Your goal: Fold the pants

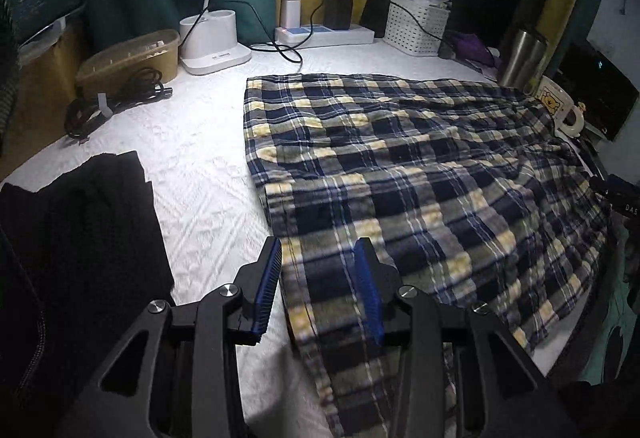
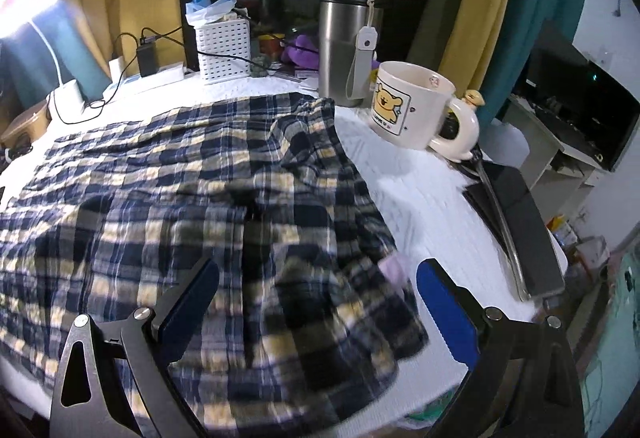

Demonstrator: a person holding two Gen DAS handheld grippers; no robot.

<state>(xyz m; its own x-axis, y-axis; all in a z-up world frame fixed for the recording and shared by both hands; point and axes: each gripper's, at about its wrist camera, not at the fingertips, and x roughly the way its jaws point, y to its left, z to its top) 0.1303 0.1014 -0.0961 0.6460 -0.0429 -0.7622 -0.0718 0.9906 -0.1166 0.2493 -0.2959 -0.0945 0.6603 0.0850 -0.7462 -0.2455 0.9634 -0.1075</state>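
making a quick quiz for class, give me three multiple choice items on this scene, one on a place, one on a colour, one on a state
1. Where does the bear mug stand?
A. beside the steel tumbler
B. on the plaid pants
C. inside the white basket

2. What colour are the pads on the right gripper fingers?
A. red
B. blue
C. green

3. How is the left gripper?
A. shut on the mug
B. open over the pants' edge
C. shut on a cable

Answers: 1 A, mug and tumbler stand side by side past the pants. 2 B, the pads show blue. 3 B, a gap shows between its fingers.
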